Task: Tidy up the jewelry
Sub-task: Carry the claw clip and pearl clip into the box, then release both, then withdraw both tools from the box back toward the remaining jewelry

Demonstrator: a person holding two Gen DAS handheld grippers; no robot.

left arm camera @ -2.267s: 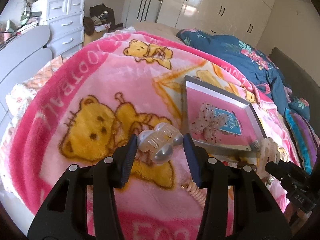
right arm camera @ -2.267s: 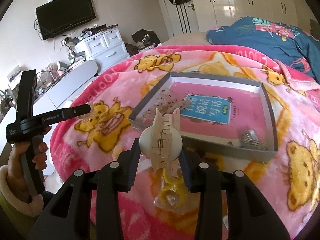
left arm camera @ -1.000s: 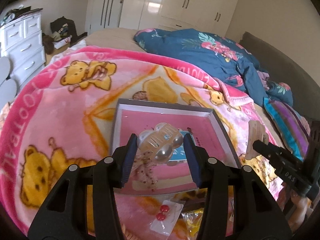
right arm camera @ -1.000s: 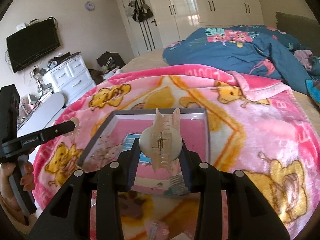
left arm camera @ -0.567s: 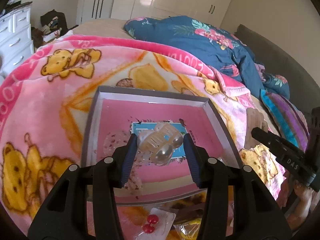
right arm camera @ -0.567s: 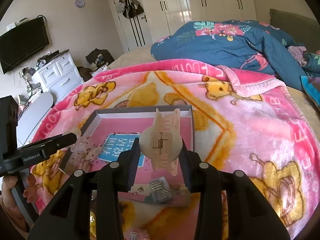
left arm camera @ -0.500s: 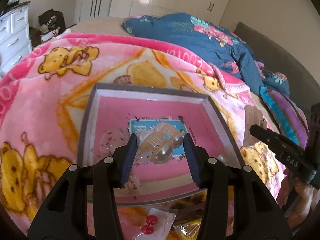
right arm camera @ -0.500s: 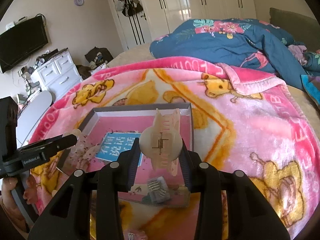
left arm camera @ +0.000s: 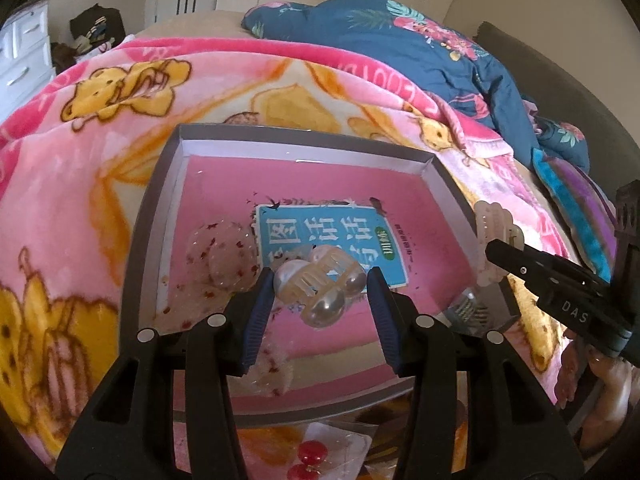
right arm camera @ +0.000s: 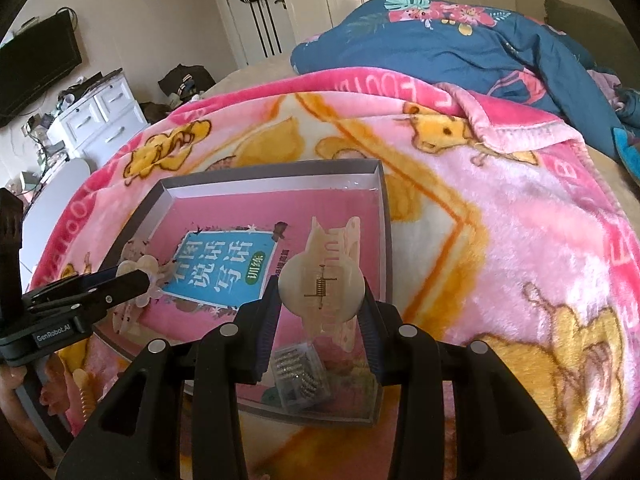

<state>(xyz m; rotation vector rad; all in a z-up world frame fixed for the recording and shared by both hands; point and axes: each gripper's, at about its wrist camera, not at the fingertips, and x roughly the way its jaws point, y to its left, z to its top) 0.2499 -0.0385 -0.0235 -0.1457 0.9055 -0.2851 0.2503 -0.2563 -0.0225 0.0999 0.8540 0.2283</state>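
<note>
A grey shallow box point(left arm camera: 304, 136) with a pink floor and a blue label point(left arm camera: 320, 236) lies on the pink bear blanket. My left gripper point(left arm camera: 320, 280) is shut on a translucent pearl claw clip point(left arm camera: 320, 290), hovering over the box's near half. My right gripper point(right arm camera: 322, 288) is shut on a cream claw clip point(right arm camera: 324, 280) above the box's point(right arm camera: 280, 168) right side. Each gripper shows in the other's view: the right gripper point(left arm camera: 496, 248) at the box's right rim, the left gripper point(right arm camera: 138, 280) over its left part. Inside lie a speckled translucent hairpiece point(left arm camera: 220, 256) and a small clear case point(right arm camera: 298, 372).
A clear bag with red earrings point(left arm camera: 308, 456) lies in front of the box. A coiled hair tie point(right arm camera: 84, 396) lies at the near left. A blue floral duvet point(left arm camera: 400, 40) is heaped behind the blanket. A white dresser point(right arm camera: 96, 116) stands far left. A hand point(left arm camera: 600, 380) grips the right tool.
Both grippers have sunk and come in over the box, which now fills more of each view. Both clips stay clamped as before.
</note>
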